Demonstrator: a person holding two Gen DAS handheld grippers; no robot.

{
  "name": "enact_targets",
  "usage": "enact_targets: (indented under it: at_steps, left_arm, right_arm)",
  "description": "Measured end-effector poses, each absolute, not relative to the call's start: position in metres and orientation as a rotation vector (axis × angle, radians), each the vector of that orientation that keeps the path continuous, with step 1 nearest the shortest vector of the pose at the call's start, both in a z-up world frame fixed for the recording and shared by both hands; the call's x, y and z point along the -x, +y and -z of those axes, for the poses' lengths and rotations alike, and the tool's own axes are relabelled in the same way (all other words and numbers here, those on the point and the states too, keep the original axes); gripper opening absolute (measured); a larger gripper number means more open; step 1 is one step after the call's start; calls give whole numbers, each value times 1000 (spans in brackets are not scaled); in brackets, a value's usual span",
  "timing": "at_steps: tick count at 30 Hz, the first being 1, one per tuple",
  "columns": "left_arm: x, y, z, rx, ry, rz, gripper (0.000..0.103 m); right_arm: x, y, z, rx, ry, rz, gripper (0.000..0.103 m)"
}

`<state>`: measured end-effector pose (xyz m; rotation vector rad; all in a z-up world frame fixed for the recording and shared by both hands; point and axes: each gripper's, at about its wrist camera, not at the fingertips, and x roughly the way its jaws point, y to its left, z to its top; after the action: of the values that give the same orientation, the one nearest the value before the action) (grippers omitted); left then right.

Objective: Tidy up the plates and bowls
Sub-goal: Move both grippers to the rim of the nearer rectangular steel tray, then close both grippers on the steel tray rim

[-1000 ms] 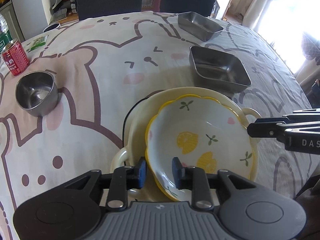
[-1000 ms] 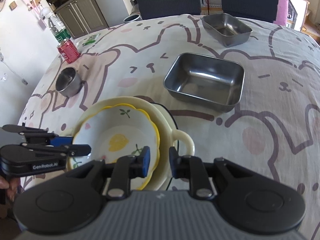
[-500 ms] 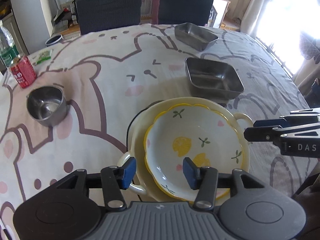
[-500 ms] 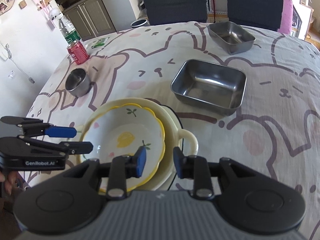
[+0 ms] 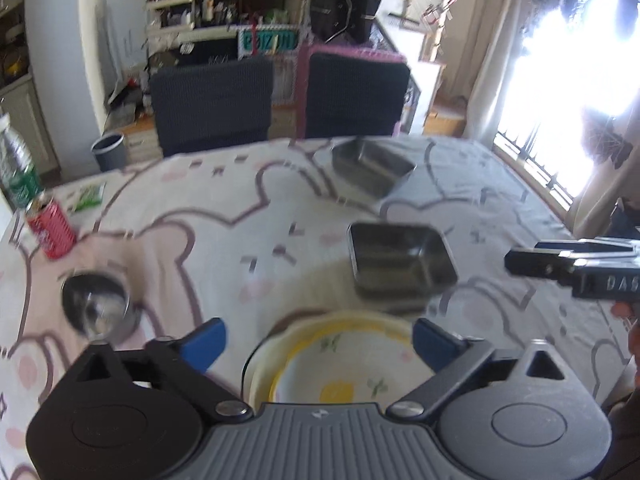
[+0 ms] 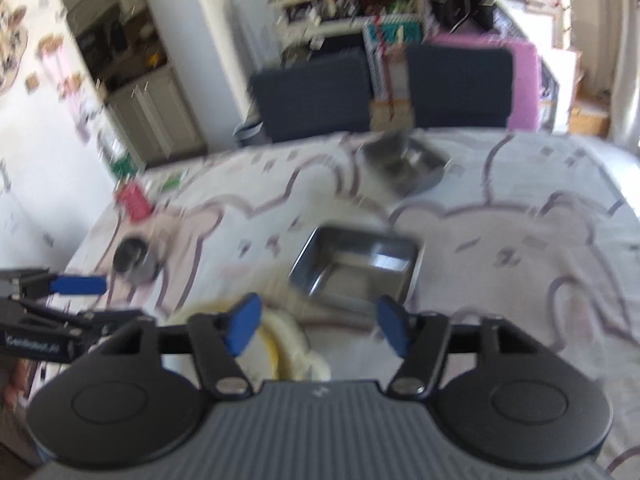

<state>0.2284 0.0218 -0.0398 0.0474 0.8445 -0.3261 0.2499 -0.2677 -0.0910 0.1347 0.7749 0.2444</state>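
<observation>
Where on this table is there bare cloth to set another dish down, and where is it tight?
Free: the wide stretch between the round steel bowl and the near steel tray, and the cloth right of both trays. Crowded: the near edge, where the lemon bowl sits in the cream dish just before that tray.

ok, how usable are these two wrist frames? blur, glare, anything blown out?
Left wrist: mild motion blur, the near steel tray and red can still readable; the window at right is blown out, and there is strong fisheye bending. Right wrist: heavier smear, the far steel tray streaked and the can just a red blob; the right gripper itself stays sharp.
</observation>
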Motion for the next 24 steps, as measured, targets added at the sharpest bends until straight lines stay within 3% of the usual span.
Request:
enact_targets:
  at_steps: [4, 6, 8, 16, 22, 24]
  left_arm:
    - [-247, 4, 36, -39, 822, 359, 103]
    - [-259, -6, 37, -35, 817, 367, 103]
    - [-271, -18, 39, -40, 814, 366, 103]
    - [-323, -62, 70, -71, 875, 379, 100]
    - [-357, -74, 104, -63, 979, 355, 76]
    - [-366, -75, 113, -71, 1006, 332, 65]
  right_arm:
    - [-262, -292, 76, -138, 738, -187, 79]
    - [-270, -302, 73, -129, 717, -162, 96]
    - [-278, -309, 76, -112, 712, -136, 102]
    - [-321, -318, 125, -119, 829, -72, 103]
    - [-354, -319, 152, -227, 930, -39, 102]
    - [-364, -322, 161, -299, 968, -28, 82]
